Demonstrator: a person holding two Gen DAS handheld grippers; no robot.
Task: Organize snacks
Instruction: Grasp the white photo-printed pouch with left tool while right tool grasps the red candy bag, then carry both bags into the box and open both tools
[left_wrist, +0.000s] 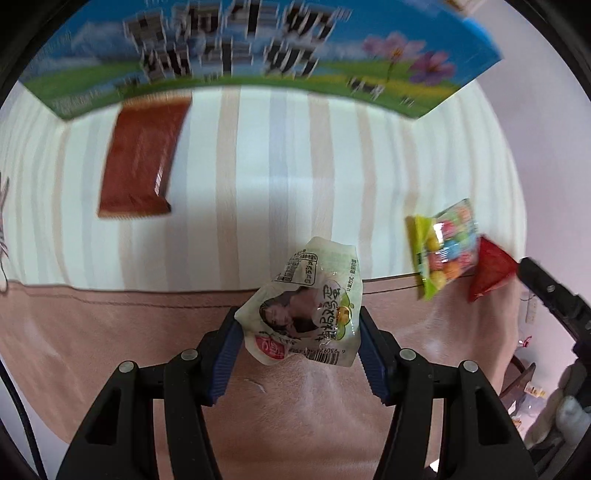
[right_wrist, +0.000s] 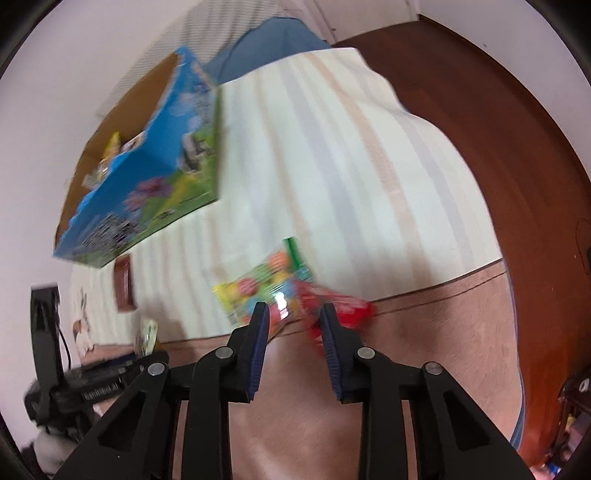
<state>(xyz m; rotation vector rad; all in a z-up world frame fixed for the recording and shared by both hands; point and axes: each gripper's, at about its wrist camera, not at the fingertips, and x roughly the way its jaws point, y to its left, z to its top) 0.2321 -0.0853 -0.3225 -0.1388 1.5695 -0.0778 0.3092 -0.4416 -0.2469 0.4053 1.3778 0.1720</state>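
Left claw (left_wrist: 299, 317), pointing straight down, is clamped on a crumpled white snack packet (left_wrist: 306, 306), its blue ribbed pads pressed into both sides. The packet has a printed photo, a nutrition table and a barcode, and hangs above the pink blanket (left_wrist: 110, 350) that covers the near end of the bed (left_wrist: 295, 166).

Right claw (right_wrist: 293, 321), tilted steeply down, has its jaws drawn in to a narrow gap on a shiny red packet (right_wrist: 343, 310). A corner of a clear candy bag (right_wrist: 258, 288) with a green edge, full of coloured balls, also sits at the gap (motion blur hides exactly where the pads touch). Both lie where the striped cream sheet meets the blanket, near the bed's right edge.

Only the left camera shows in full a flat brown wrapper (left_wrist: 144, 155) on the stripes towards the far left, just in front of a blue and green printed box (left_wrist: 258, 48) along the far edge.

Only the right camera shows the box's open top with a few snacks inside, and the dark wooden floor (right_wrist: 517, 184) beyond the bed's right edge
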